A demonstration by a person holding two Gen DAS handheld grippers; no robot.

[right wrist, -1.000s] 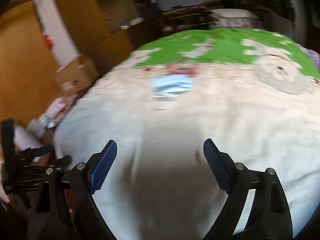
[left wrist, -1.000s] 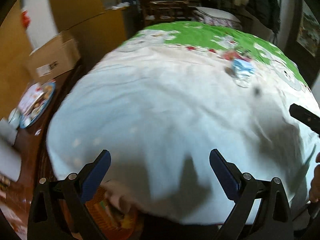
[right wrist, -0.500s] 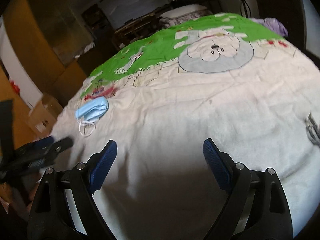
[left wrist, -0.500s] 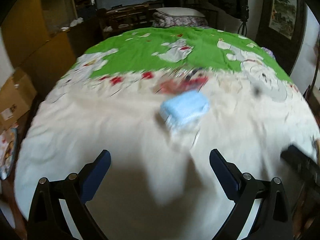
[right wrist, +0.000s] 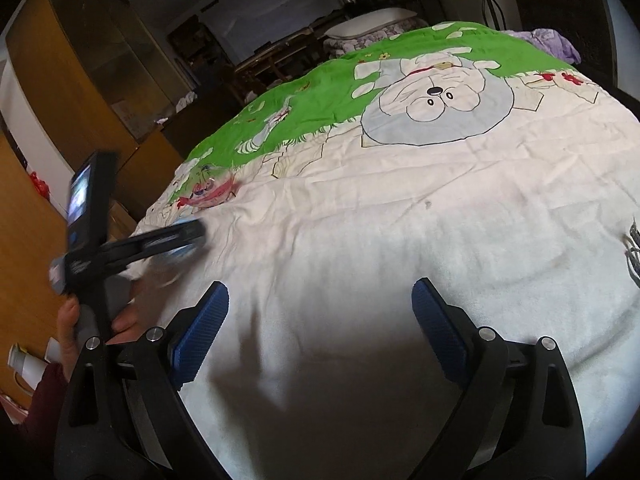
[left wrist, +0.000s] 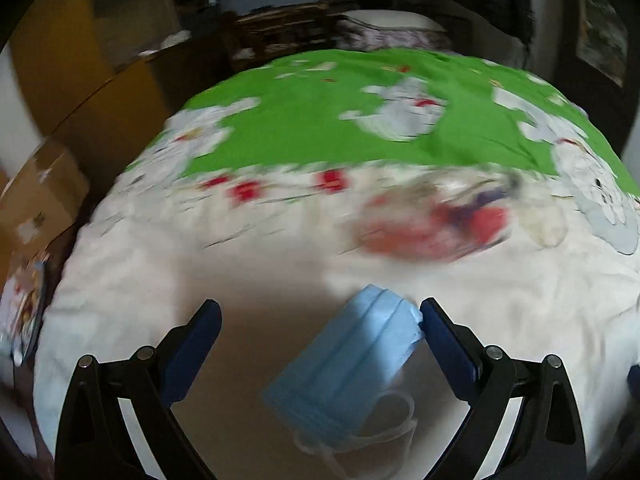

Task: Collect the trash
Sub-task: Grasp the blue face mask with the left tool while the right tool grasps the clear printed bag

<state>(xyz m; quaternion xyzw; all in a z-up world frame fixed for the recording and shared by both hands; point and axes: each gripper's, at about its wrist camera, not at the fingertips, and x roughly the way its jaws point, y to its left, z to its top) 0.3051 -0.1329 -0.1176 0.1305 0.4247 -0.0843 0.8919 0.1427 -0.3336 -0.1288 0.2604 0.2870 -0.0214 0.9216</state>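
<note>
A light blue face mask [left wrist: 352,364] with white ear loops lies flat on the white part of the bed sheet [left wrist: 240,248]. My left gripper [left wrist: 320,312] is open low over it. The mask lies between the fingers, its upper corner close to the right fingertip [left wrist: 430,316], and neither pad presses on it. In the right wrist view the left gripper [right wrist: 188,236] shows blurred at the left, held by a hand [right wrist: 70,328]. My right gripper [right wrist: 320,292] hovers over bare sheet, its jaws opening with nothing between them.
The bed's far half is green with cartoon prints [right wrist: 436,96]. A cardboard box [left wrist: 36,200] and wooden cabinets [right wrist: 80,80] stand left of the bed. A purple cloth [right wrist: 556,46] lies at the far right corner, a pillow [right wrist: 372,20] at the head.
The left gripper swept from the bed's left edge across to the mask, which now lies between its fingers. The right gripper rolled and swung toward the bed's right half, then held still.
</note>
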